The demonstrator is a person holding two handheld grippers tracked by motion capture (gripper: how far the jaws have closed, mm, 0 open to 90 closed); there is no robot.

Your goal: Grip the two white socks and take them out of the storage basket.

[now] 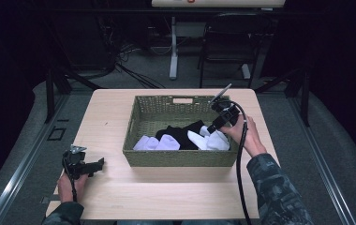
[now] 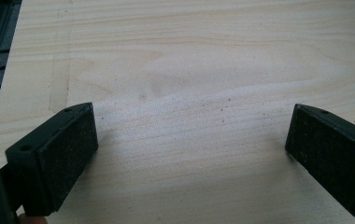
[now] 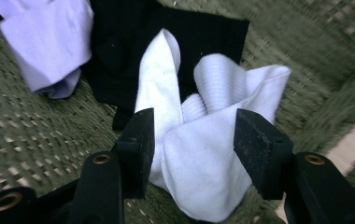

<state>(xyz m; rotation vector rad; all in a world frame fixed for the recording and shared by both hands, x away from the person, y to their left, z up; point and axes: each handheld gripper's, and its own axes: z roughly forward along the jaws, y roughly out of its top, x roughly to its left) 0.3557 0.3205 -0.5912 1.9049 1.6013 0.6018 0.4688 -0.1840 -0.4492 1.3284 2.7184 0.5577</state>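
A green woven basket (image 1: 176, 158) stands mid-table with several socks in it. A crumpled white sock (image 3: 199, 158) lies at its right end (image 1: 216, 139). My right gripper (image 3: 194, 135) reaches down into the basket (image 1: 212, 127), its jaws partly apart on either side of that sock, which fills the gap without being pinched. A black sock (image 3: 119, 46) lies just beyond, and a pale sock (image 3: 49, 42) sits to the left. My left gripper (image 1: 102, 162) rests on the table near the front left, jaws wide (image 2: 192, 140) with bare wood between them.
The basket walls (image 3: 334, 56) rise close around my right gripper. More white socks (image 1: 157, 143) lie at the basket's left end. A light wooden table (image 1: 166, 192) carries everything; beyond its far edge stand a chair (image 1: 227, 42) and a desk leg (image 1: 173, 47).
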